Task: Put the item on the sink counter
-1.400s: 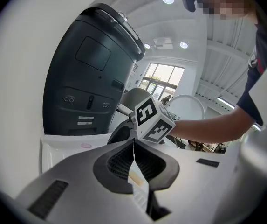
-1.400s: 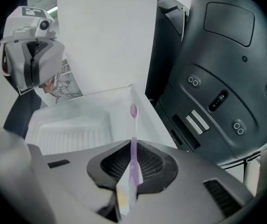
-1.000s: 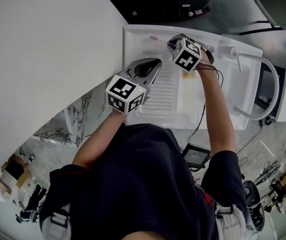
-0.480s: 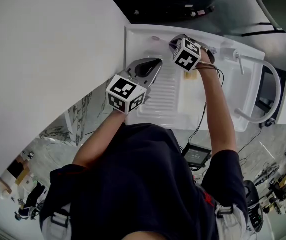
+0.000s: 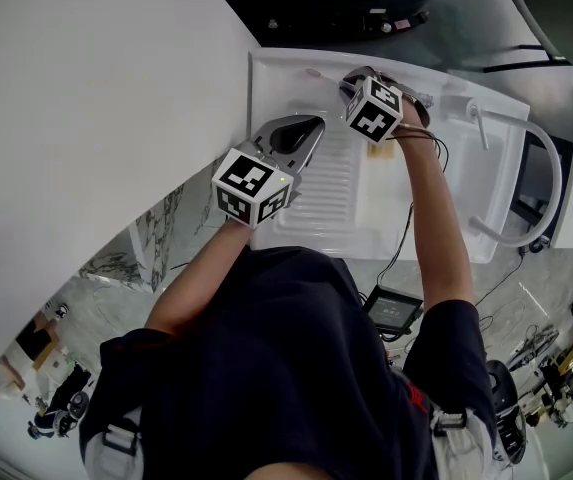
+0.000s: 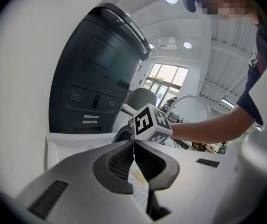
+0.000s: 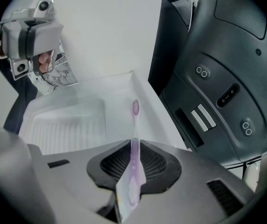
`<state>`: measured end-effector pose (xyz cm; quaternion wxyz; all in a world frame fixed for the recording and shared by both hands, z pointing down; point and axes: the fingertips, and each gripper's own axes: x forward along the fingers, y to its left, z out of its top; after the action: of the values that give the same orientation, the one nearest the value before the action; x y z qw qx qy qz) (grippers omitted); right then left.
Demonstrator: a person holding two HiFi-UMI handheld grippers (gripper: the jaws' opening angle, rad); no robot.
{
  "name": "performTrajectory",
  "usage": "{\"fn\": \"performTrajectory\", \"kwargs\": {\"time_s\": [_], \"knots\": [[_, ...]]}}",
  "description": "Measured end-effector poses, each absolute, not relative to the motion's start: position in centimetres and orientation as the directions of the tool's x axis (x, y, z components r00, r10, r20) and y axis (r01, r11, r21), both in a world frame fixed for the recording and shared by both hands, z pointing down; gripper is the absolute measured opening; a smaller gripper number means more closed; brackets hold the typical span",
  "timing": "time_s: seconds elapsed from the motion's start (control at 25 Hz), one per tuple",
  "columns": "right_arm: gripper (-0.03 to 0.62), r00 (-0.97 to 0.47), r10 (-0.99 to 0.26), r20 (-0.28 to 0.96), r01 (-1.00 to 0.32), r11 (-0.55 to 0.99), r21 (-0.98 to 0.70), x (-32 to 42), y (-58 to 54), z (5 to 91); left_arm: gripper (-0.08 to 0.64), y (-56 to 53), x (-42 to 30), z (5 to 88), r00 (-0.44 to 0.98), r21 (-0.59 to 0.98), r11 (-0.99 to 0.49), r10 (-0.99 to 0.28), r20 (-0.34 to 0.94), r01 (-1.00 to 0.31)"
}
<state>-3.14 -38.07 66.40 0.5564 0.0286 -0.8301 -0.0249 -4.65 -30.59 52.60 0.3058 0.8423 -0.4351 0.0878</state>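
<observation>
White moulded tabletop point(image 5: 284, 93) w/ a raised rim along its edges. Left-centre: ribbed drain section point(image 5: 331, 183), sunk slightly below the flat border. Just right of the ribs, a smooth flat panel point(image 5: 386, 193); beyond that more white surface, detail unclear. White curved tube point(image 5: 556, 173) arcs round the right end, both ends meeting the tabletop. Left edge is close beside a white wall point(image 5: 116, 88).

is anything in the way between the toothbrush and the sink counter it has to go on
Nothing visible does. The right gripper is shut on the toothbrush, whose head points out over a bare strip of the white sink counter. The left gripper, shut and empty, is off to the side, not under the brush.
</observation>
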Motion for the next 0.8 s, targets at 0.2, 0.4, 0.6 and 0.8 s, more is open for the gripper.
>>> {"fn": "performTrajectory", "kwargs": {"time_s": [0.2, 0.4, 0.6, 0.8], "knots": [[0.078, -0.382, -0.091, 0.920, -0.033, 0.996, 0.085, -3.1, -38.3, 66.3, 0.015, -30.6, -4.7, 52.7, 0.606, 0.440, -0.434, -0.680, 0.413, -0.787], [0.091, -0.393, -0.097, 0.915, -0.051, 0.995, 0.084, -3.0, -38.3, 66.2, 0.015, -30.7, -4.5, 52.8, 0.607, 0.439, -0.435, -0.679, 0.414, -0.786], [0.091, -0.402, -0.130, 0.906, -0.075, 0.991, 0.109, -2.7, -38.8, 65.1, 0.015, -30.6, -4.3, 52.3, 0.611, 0.435, -0.444, -0.678, 0.409, -0.784], [0.067, -0.423, -0.138, 0.896, -0.110, 0.989, 0.100, -2.4, -38.3, 63.9, 0.015, -30.3, -4.0, 51.8, 0.615, 0.432, -0.451, -0.678, 0.403, -0.781]]}}
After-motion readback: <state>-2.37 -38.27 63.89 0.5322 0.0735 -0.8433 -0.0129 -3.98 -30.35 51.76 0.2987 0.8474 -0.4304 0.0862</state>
